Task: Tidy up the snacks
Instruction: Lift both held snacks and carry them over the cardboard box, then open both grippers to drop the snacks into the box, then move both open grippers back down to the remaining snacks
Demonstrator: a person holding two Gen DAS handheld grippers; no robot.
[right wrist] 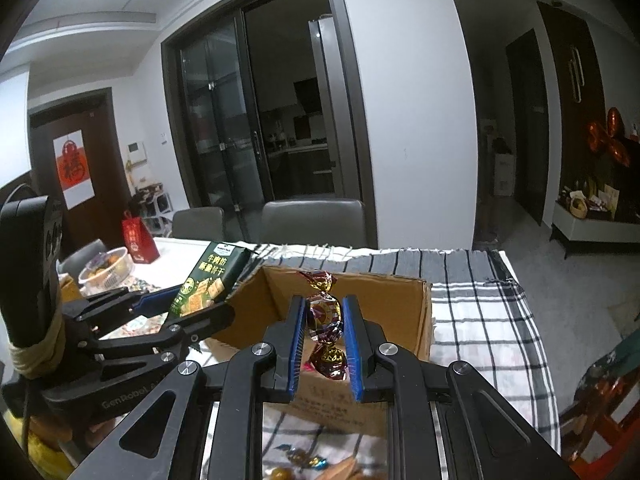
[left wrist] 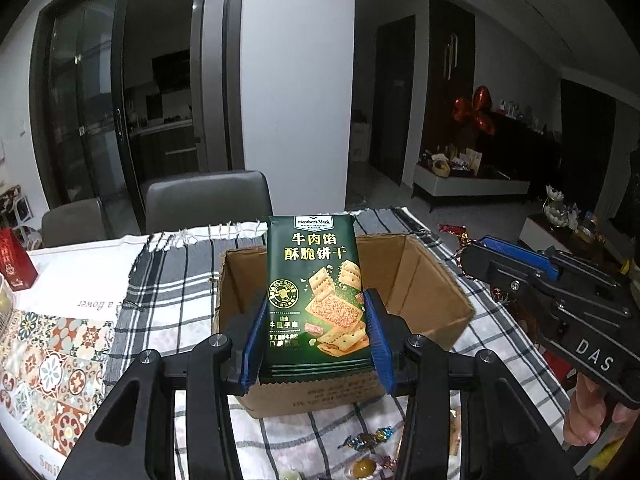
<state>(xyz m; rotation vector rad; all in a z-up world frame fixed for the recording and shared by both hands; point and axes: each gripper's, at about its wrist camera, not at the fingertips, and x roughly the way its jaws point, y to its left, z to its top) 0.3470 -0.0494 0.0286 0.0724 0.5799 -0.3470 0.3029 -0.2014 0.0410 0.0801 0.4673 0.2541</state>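
Note:
My left gripper [left wrist: 315, 300] is shut on a dark green cracker packet [left wrist: 316, 284] and holds it upright over the near wall of an open cardboard box [left wrist: 424, 280]. My right gripper [right wrist: 323, 304] is shut on a dark red foil-wrapped candy [right wrist: 323, 312] and holds it above the near edge of the same box [right wrist: 396, 312]. The left gripper with the cracker packet [right wrist: 200, 284] shows at the left of the right wrist view. The right gripper's body [left wrist: 560, 304] shows at the right of the left wrist view.
The box stands on a checked cloth [left wrist: 172, 280] over a patterned table cover [left wrist: 44, 360]. Loose wrapped candies [left wrist: 368, 440] lie in front of the box. A red gift bag [right wrist: 138, 240] and a bowl of food [right wrist: 106, 266] stand at the left. Grey chairs [left wrist: 204, 200] stand behind the table.

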